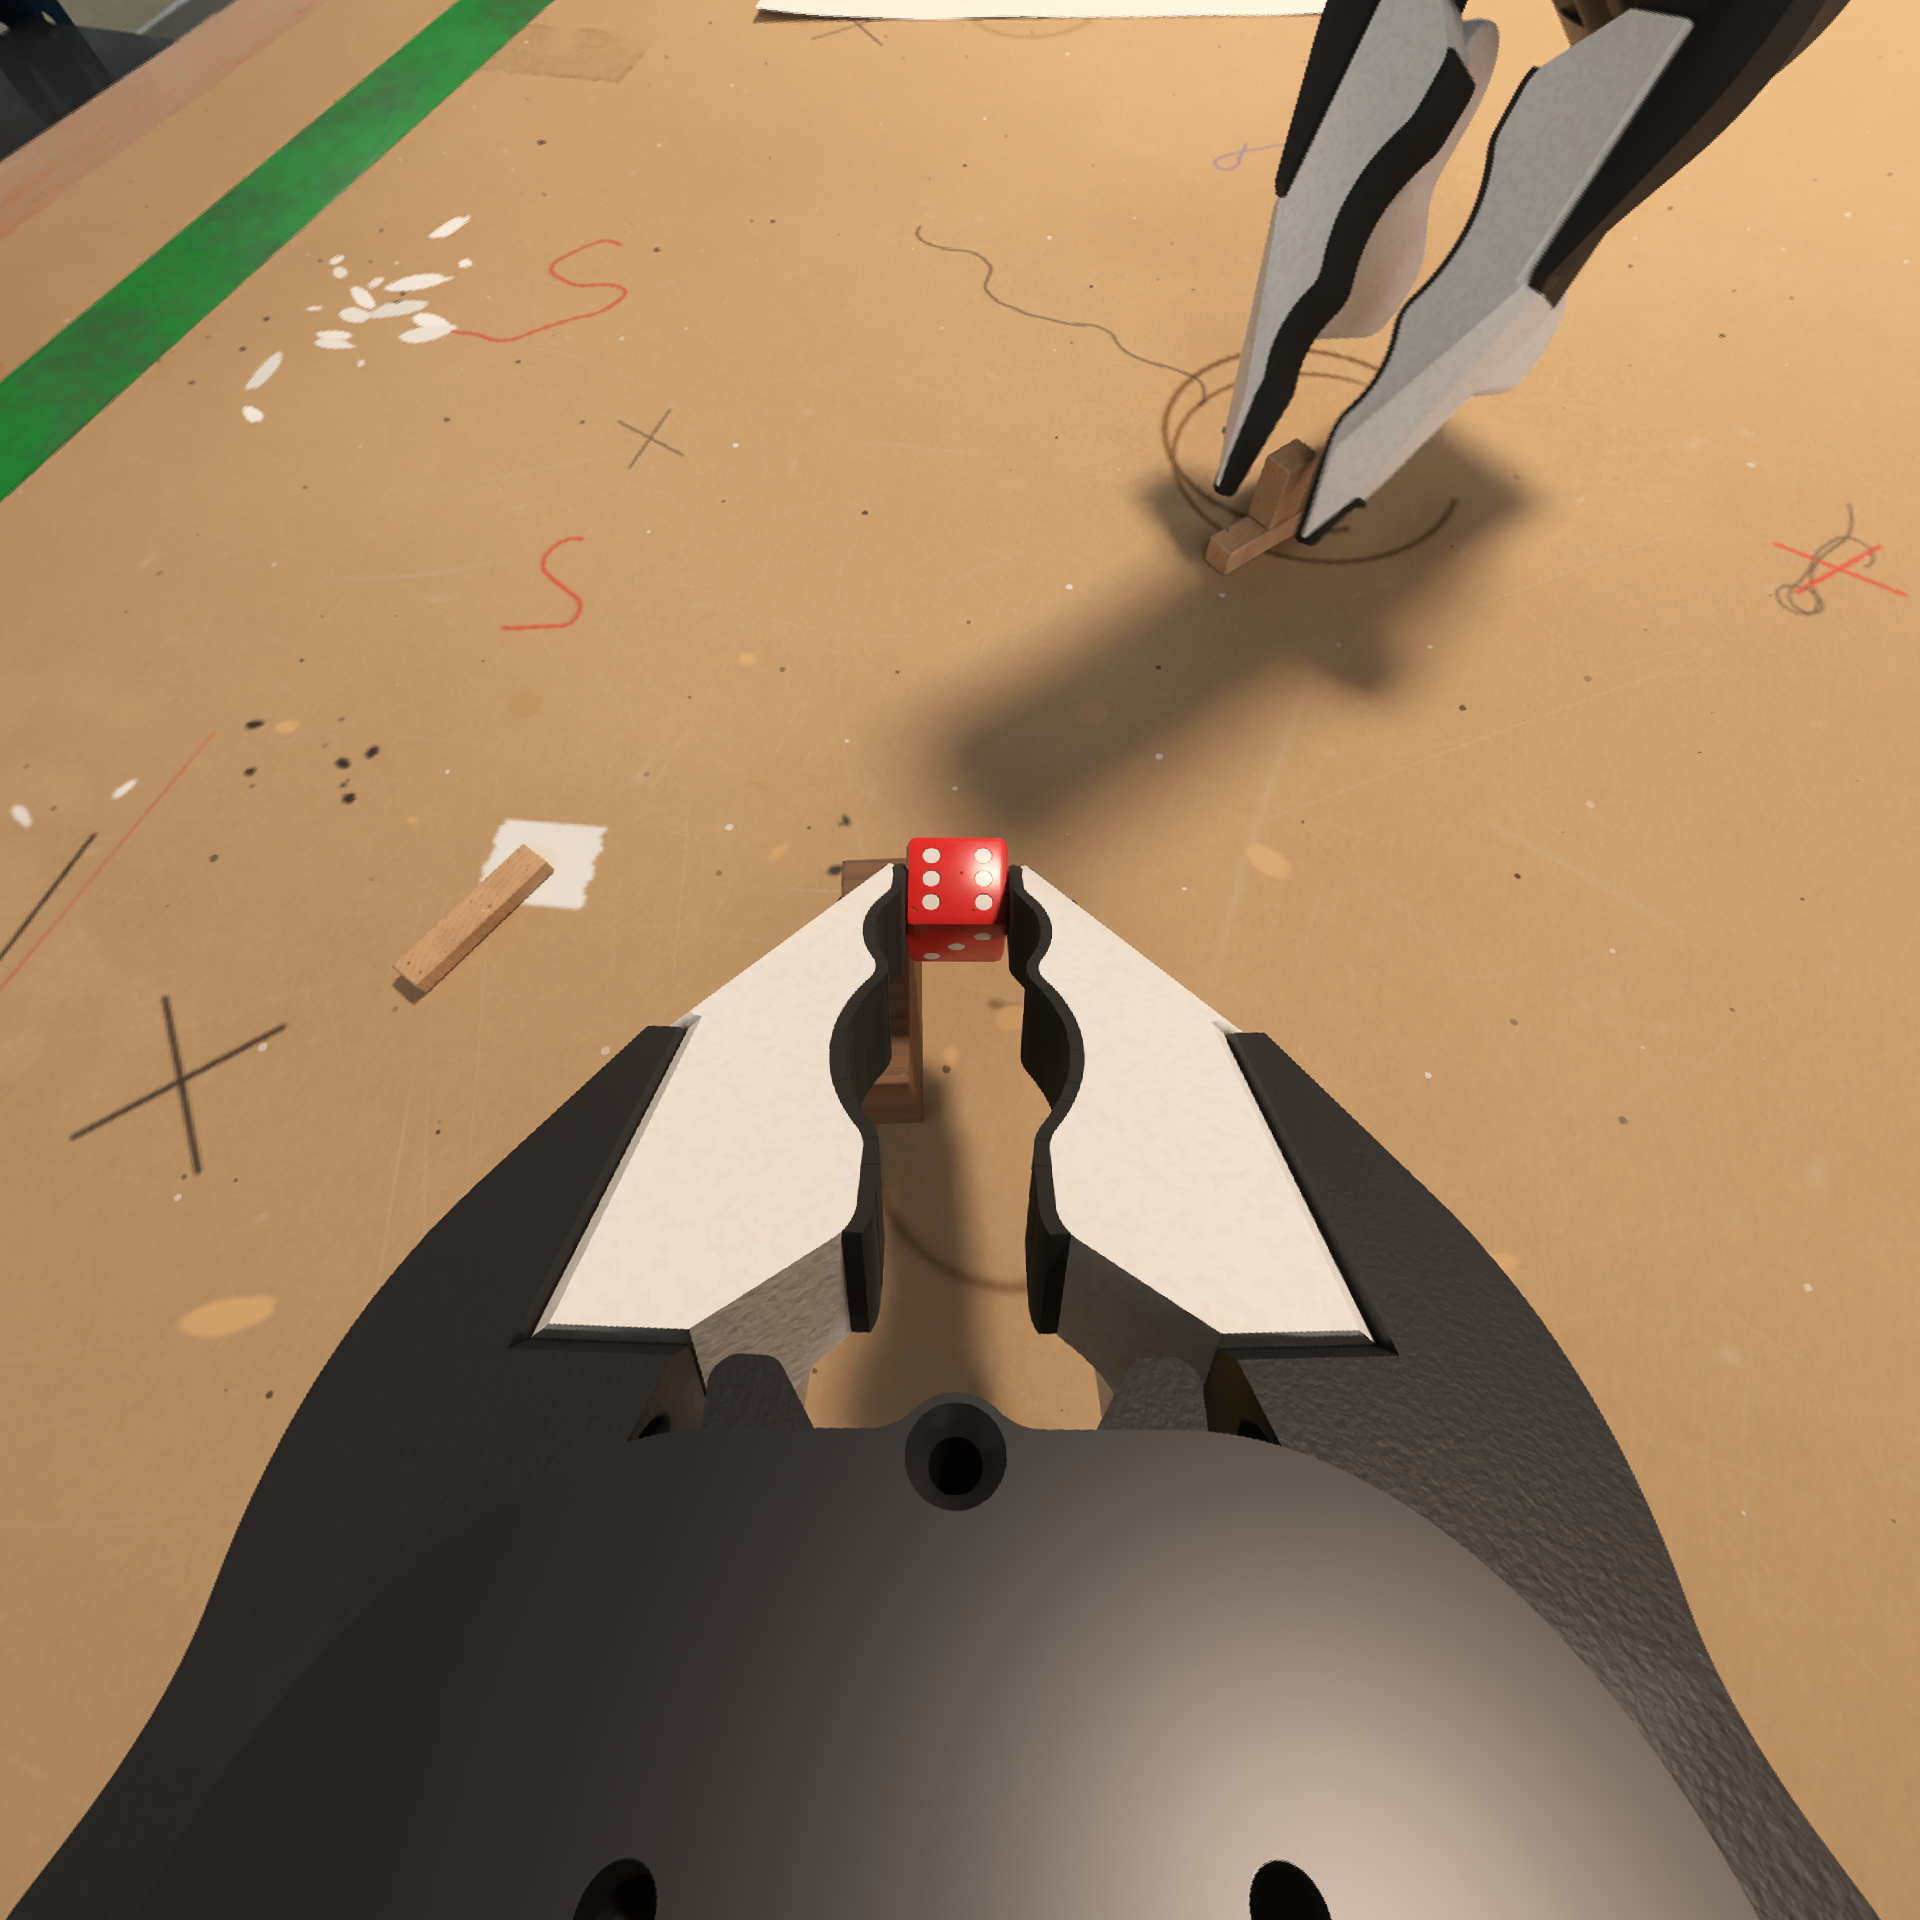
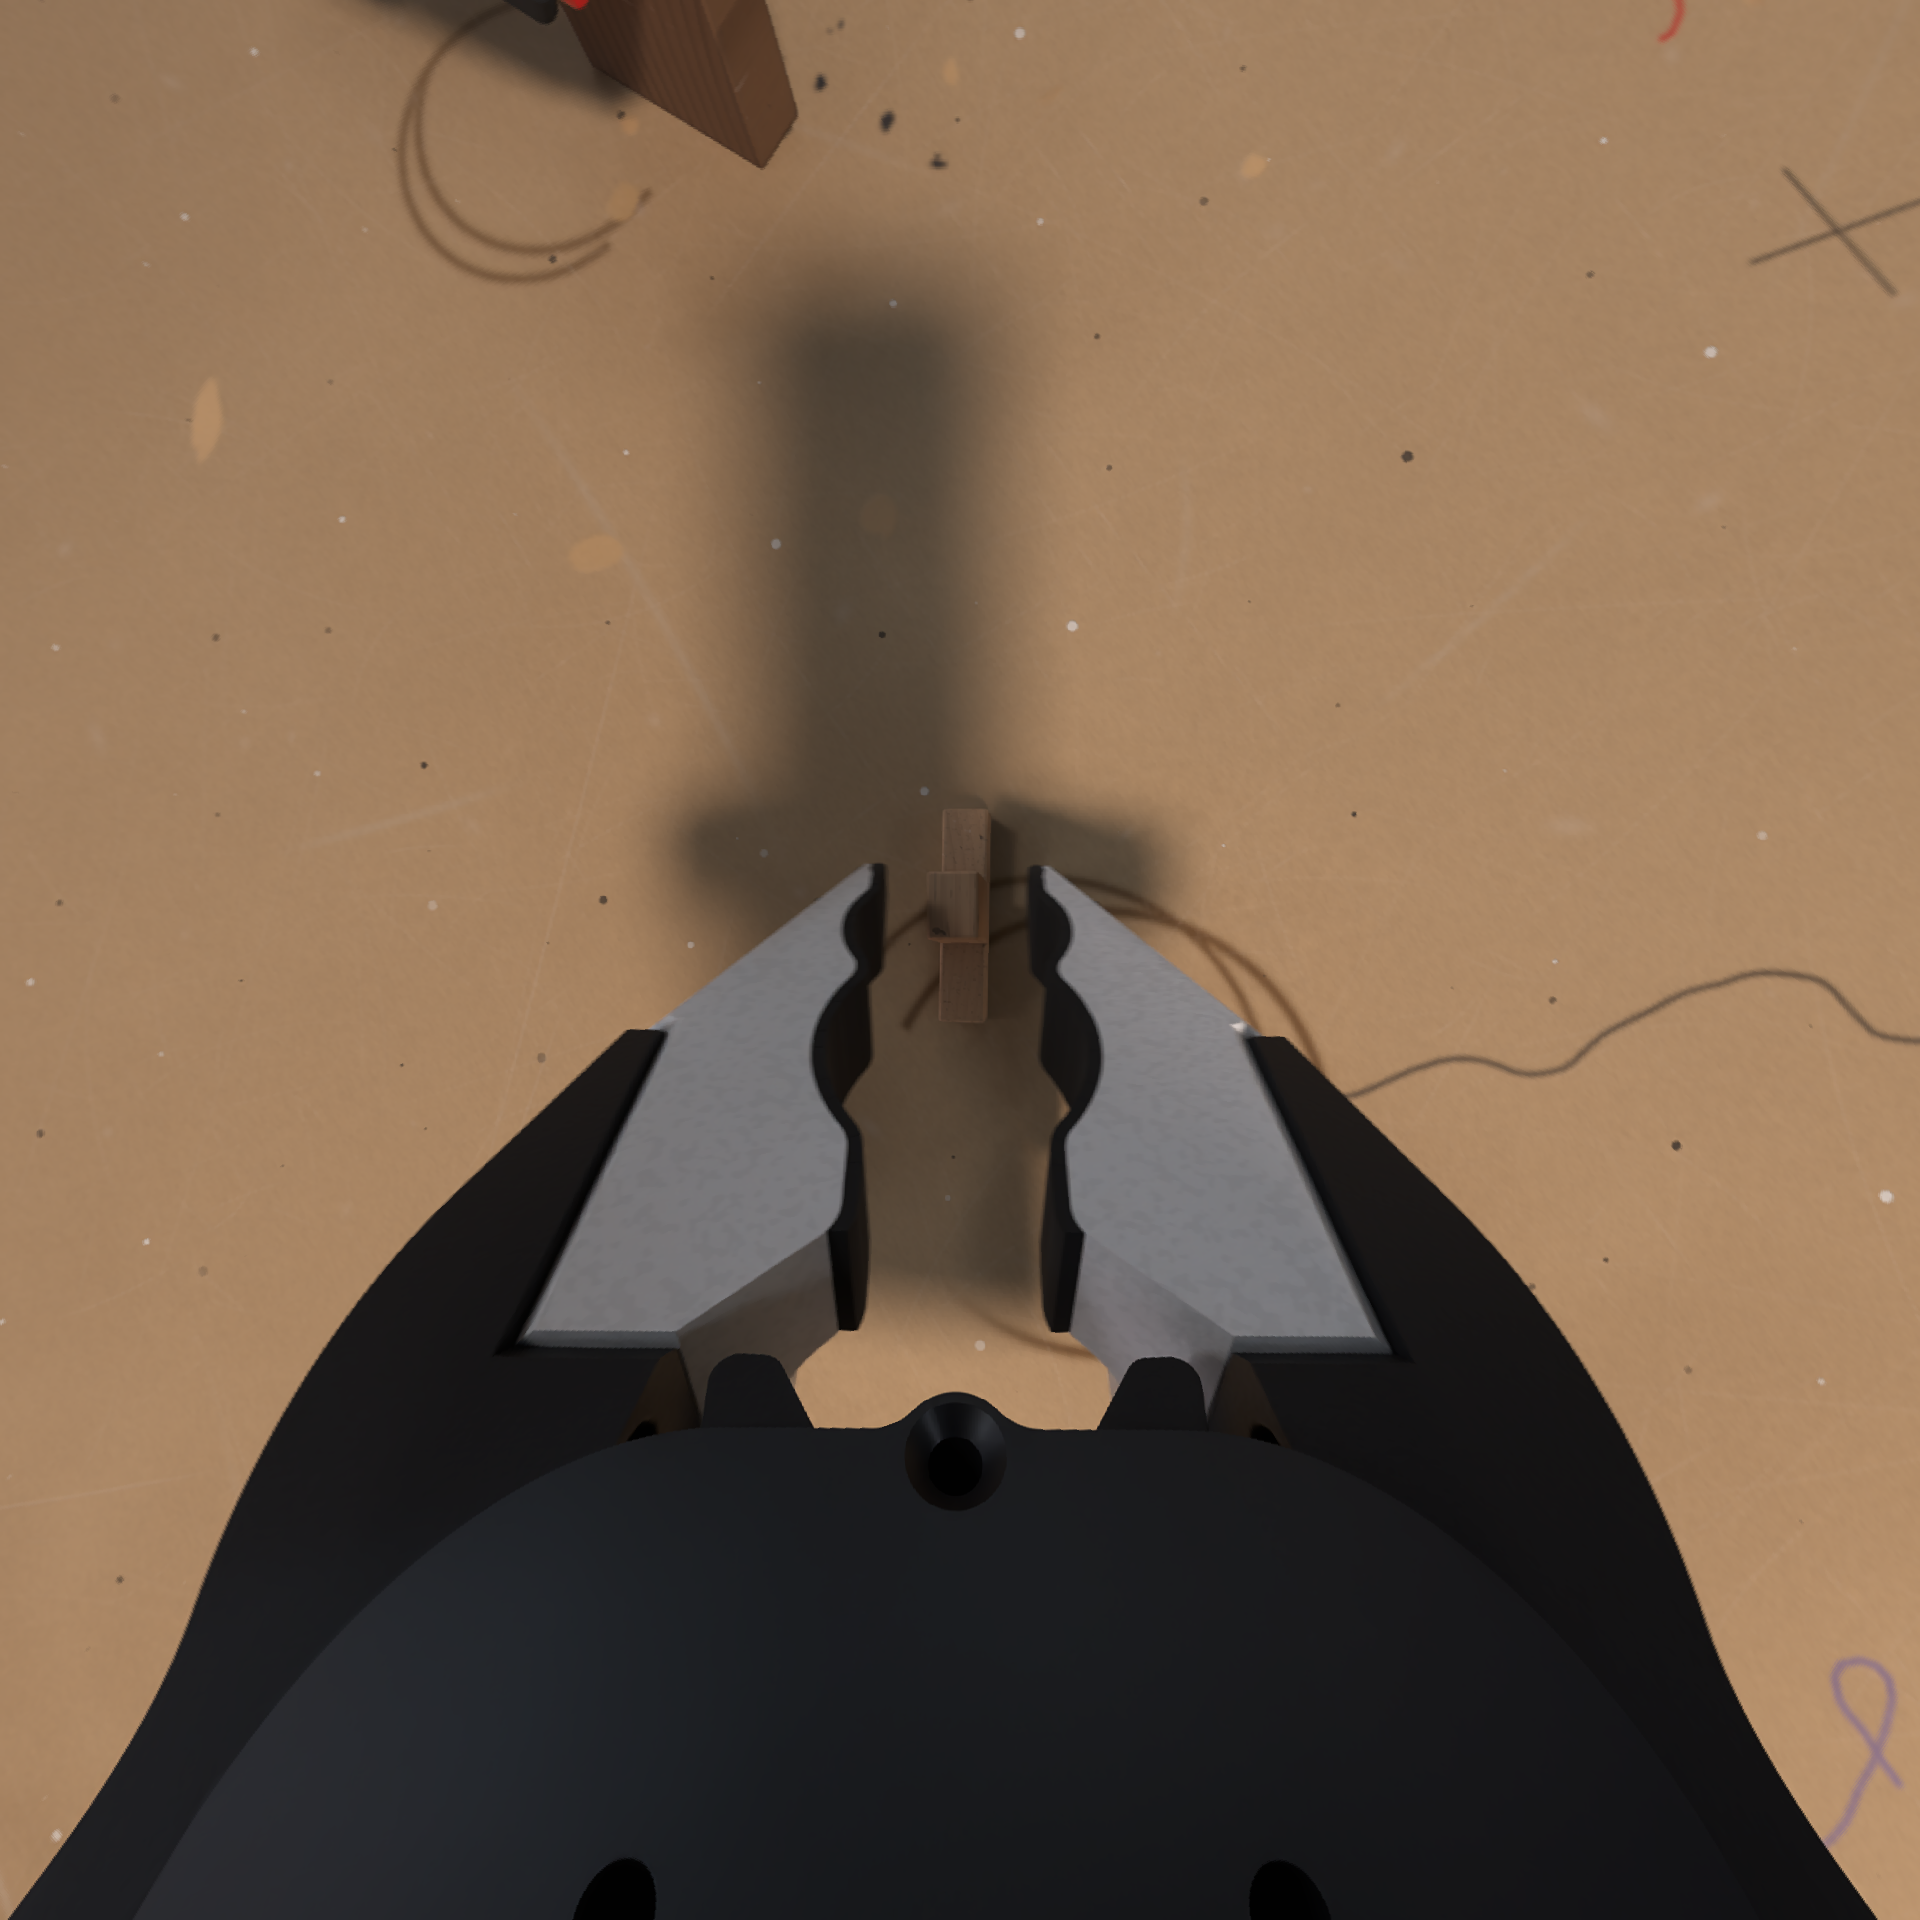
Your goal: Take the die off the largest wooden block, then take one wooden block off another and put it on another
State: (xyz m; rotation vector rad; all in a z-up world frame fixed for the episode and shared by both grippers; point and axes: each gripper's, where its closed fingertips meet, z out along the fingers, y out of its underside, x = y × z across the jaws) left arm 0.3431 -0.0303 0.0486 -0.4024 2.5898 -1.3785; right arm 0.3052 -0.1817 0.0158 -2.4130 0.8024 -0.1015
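My left gripper (image 1: 956,902) is shut on the red die (image 1: 956,878) with white pips, held between the fingertips. The dark brown wooden block (image 1: 902,1070) is just below and to the left of the die, mostly hidden by my left finger; whether the die touches it I cannot tell. This block also shows at the top of the right wrist view (image 2: 717,83). My right gripper (image 2: 958,883) is open, its fingers straddling two small light wooden blocks stacked crosswise (image 2: 961,914) without touching them. In the left wrist view the right gripper (image 1: 1273,509) stands over that stack (image 1: 1262,514).
A light wooden plank (image 1: 473,920) lies loose on a white patch to the left. The brown tabletop (image 1: 1143,935) bears pen marks, paint specks and drawn circles. A green tape stripe (image 1: 239,239) runs along the far left edge.
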